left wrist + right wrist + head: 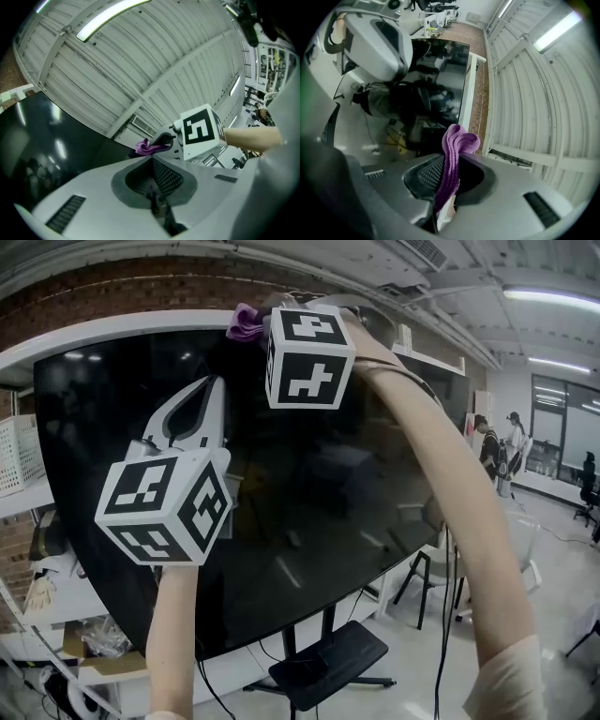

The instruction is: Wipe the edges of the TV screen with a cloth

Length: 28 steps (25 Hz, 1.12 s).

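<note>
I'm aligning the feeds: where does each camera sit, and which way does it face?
Head view: on the head, facing the TV; forearms, left gripper, right gripper show.
Left gripper view: on it, aimed up at the ceiling; own shut jaws.
Right gripper view: on it, aimed along the TV; jaws pinch the cloth.
Shared: the cloth.

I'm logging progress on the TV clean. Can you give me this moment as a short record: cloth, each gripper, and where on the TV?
cloth: purple cloth, folded, pinched between the jaws of the right gripper
right gripper: shut on the purple cloth, up at the top edge of the TV screen
left gripper: jaws together, nothing between them, in front of the screen's left part
contact: cloth at the top edge; pressure cannot be told
TV: dark and reflective, on a floor stand
</note>
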Each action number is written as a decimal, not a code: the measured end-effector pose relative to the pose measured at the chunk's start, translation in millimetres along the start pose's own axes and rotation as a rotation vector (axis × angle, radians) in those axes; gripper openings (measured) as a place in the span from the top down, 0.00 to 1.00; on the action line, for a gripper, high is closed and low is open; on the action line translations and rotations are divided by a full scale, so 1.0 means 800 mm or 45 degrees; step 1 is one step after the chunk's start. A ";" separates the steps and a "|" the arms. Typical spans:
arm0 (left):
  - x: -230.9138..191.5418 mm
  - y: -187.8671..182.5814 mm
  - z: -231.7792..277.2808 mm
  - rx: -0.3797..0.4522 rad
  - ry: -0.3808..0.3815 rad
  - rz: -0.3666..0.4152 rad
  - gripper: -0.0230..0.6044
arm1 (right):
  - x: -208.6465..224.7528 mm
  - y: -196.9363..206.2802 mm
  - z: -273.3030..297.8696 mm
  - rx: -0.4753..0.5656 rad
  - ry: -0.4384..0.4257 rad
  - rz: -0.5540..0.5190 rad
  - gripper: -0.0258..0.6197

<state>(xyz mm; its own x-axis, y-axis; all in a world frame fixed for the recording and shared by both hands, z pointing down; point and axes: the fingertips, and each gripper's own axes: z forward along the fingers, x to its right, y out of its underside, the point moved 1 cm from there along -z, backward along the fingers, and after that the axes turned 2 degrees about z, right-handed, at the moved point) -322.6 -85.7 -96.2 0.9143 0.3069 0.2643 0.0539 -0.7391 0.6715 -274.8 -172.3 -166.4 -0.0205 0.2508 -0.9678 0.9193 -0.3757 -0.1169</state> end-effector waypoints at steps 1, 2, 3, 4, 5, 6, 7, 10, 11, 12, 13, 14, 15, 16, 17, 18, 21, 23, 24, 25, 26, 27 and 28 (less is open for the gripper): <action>0.009 0.009 0.006 -0.011 0.010 -0.003 0.94 | -0.001 0.006 0.001 -0.005 -0.007 -0.006 0.87; 0.017 0.019 0.013 -0.019 0.019 -0.014 0.94 | -0.002 0.013 0.001 -0.008 -0.010 -0.012 0.87; 0.024 0.028 0.019 -0.025 0.025 -0.031 0.94 | -0.003 0.018 0.002 -0.010 -0.010 -0.019 0.87; 0.030 0.038 0.025 -0.028 0.030 -0.052 0.94 | -0.005 0.025 0.003 -0.011 -0.006 -0.025 0.87; 0.036 0.048 0.032 -0.027 0.036 -0.074 0.94 | -0.007 0.031 0.003 -0.010 0.001 -0.029 0.87; 0.044 0.057 0.039 -0.023 0.042 -0.094 0.94 | -0.009 0.039 0.003 -0.008 0.012 -0.028 0.87; 0.051 0.065 0.045 -0.018 0.049 -0.110 0.94 | -0.011 0.046 0.002 -0.004 0.023 -0.025 0.87; 0.076 0.082 0.063 0.002 0.063 -0.144 0.94 | -0.018 0.071 -0.001 0.008 0.050 -0.015 0.87; 0.087 0.086 0.069 0.013 0.071 -0.154 0.94 | -0.020 0.081 -0.002 0.008 0.055 -0.017 0.87; 0.098 0.090 0.076 0.021 0.081 -0.160 0.94 | -0.022 0.091 -0.002 0.006 0.056 -0.026 0.87; 0.110 0.094 0.083 0.028 0.091 -0.156 0.94 | -0.025 0.101 -0.002 0.003 0.055 -0.043 0.87; 0.122 0.096 0.092 0.035 0.100 -0.143 0.94 | -0.028 0.112 -0.002 -0.001 0.054 -0.066 0.87; 0.132 0.096 0.100 0.049 0.103 -0.130 0.94 | -0.029 0.122 -0.002 -0.003 0.054 -0.089 0.87; 0.139 0.093 0.108 0.070 0.100 -0.127 0.94 | -0.028 0.131 -0.002 -0.003 0.055 -0.104 0.87; 0.145 0.090 0.116 0.096 0.095 -0.141 0.94 | -0.025 0.140 -0.002 0.000 0.054 -0.111 0.87; 0.149 0.088 0.123 0.123 0.088 -0.166 0.94 | -0.023 0.148 -0.003 0.007 0.048 -0.110 0.87; 0.171 0.098 0.146 0.160 0.064 -0.209 0.94 | -0.027 0.173 -0.004 0.050 0.029 -0.114 0.87; 0.188 0.109 0.162 0.164 0.044 -0.185 0.94 | -0.031 0.192 -0.004 0.086 0.010 -0.106 0.87; 0.195 0.111 0.170 0.170 0.035 -0.175 0.94 | -0.031 0.200 -0.004 0.100 -0.002 -0.097 0.87; 0.199 0.112 0.178 0.182 0.026 -0.170 0.94 | -0.030 0.206 -0.004 0.113 -0.010 -0.091 0.87; 0.204 0.112 0.184 0.196 0.018 -0.165 0.94 | -0.029 0.213 -0.003 0.124 -0.015 -0.089 0.87; 0.210 0.112 0.190 0.211 0.011 -0.159 0.94 | -0.030 0.220 -0.003 0.136 -0.017 -0.089 0.87; 0.216 0.114 0.194 0.226 0.006 -0.149 0.94 | -0.031 0.228 -0.003 0.148 -0.017 -0.088 0.87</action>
<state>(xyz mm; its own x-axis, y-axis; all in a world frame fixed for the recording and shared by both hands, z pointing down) -97.0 -192.9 -97.1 0.8957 0.3995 0.1950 0.2301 -0.7919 0.5657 -105.5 -244.9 -163.0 -0.0882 0.2680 -0.9594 0.8638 -0.4590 -0.2077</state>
